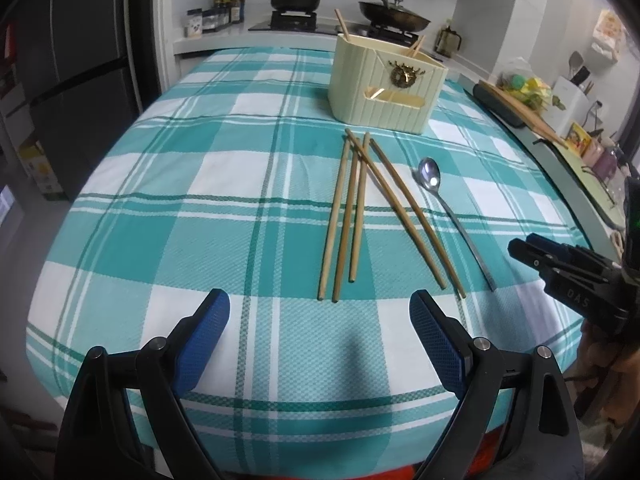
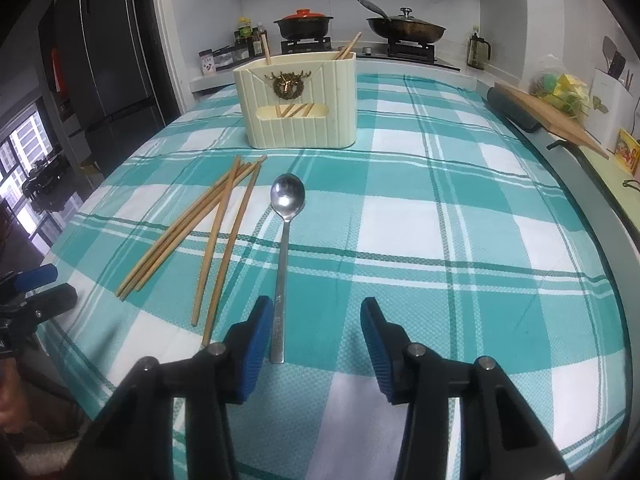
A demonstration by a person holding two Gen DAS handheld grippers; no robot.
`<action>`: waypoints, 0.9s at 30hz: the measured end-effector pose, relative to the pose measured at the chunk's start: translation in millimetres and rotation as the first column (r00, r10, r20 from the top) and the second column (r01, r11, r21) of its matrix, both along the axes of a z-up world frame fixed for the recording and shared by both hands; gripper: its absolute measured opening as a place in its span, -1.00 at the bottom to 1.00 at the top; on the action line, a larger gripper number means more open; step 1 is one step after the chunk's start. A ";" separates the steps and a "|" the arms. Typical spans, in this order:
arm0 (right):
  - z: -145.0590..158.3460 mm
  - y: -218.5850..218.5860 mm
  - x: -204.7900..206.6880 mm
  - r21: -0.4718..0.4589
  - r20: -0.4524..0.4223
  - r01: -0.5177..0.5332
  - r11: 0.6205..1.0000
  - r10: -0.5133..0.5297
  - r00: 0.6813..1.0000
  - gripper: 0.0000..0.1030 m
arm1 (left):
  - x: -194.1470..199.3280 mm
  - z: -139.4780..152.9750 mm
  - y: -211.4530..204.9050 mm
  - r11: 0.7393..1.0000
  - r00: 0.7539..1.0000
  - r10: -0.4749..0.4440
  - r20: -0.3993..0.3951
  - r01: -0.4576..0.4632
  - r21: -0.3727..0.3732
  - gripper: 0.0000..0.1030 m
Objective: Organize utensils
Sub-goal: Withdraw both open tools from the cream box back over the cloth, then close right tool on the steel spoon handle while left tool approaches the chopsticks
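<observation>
Several wooden chopsticks [image 1: 352,212] lie loose on the teal checked tablecloth [image 1: 180,208], also in the right wrist view [image 2: 208,232]. A metal spoon [image 1: 452,212] lies right of them; it also shows in the right wrist view [image 2: 285,240]. A cream utensil holder [image 1: 386,80] with chopsticks in it stands behind, also in the right wrist view [image 2: 300,104]. My left gripper [image 1: 320,312] is open and empty, above the table's near edge. My right gripper [image 2: 316,320] is open and empty, its left finger beside the spoon's handle end.
A counter behind holds a stove with a black pot [image 2: 304,24], a pan [image 2: 404,28] and spice bottles [image 2: 248,40]. A cutting board [image 2: 552,116] and clutter lie on the right-hand counter. A dark fridge [image 2: 104,60] stands left. The tablecloth [image 2: 460,240] spreads right of the spoon.
</observation>
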State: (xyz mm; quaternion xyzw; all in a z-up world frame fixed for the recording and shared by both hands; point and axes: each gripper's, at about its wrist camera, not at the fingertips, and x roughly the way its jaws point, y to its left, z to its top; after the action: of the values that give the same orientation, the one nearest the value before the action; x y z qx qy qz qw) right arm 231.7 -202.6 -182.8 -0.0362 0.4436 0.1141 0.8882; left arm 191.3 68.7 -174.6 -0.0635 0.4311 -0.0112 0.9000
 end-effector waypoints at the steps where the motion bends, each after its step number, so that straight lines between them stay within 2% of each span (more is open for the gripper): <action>1: -1.5 2.2 3.1 0.000 -0.003 -0.009 1.000 0.009 1.000 -0.19 | 0.3 -0.3 0.2 1.000 1.000 0.001 -0.001 -0.001 0.001 0.79; 15: -23.5 44.0 67.8 0.016 -0.056 -0.116 0.993 0.116 0.992 -0.23 | 1.4 -1.2 3.9 1.000 1.000 0.022 -0.009 -0.022 0.020 0.79; 17: -28.4 52.6 67.7 -0.033 -0.051 -0.140 0.990 0.138 0.989 -0.23 | 2.2 -2.6 4.9 0.999 1.000 0.027 -0.015 -0.027 0.019 0.79; 19: -33.7 58.8 65.6 -0.069 -0.043 -0.152 0.986 0.150 0.988 -0.34 | 4.1 -4.4 4.5 0.999 0.999 0.026 -0.022 -0.025 0.020 0.79; 20: -36.7 60.4 65.6 -0.072 -0.051 -0.160 0.984 0.156 0.986 -0.51 | 5.5 -4.9 3.6 0.999 0.999 0.024 -0.024 -0.024 0.022 0.79; 22: -41.7 61.1 64.6 -0.099 -0.048 -0.157 0.983 0.153 0.987 -0.61 | 9.1 -4.5 1.1 1.000 1.000 0.016 -0.023 -0.016 0.019 0.79; 24: -42.6 56.4 65.4 -0.099 -0.041 -0.134 0.986 0.131 0.991 -0.82 | 16.5 -2.2 -2.0 1.000 1.000 0.004 -0.016 -0.003 0.011 0.79; 27: -41.9 43.4 68.0 -0.087 -0.043 -0.066 0.994 0.063 0.997 -0.85 | 32.8 3.1 -8.1 1.000 1.000 -0.017 -0.008 0.017 -0.015 0.79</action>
State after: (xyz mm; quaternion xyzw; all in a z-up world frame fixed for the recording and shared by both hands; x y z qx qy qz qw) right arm 299.7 -159.2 -224.7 -0.0874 0.4646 0.1239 0.8724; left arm 224.1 60.6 -171.5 -0.0664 0.4350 -0.0217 0.8977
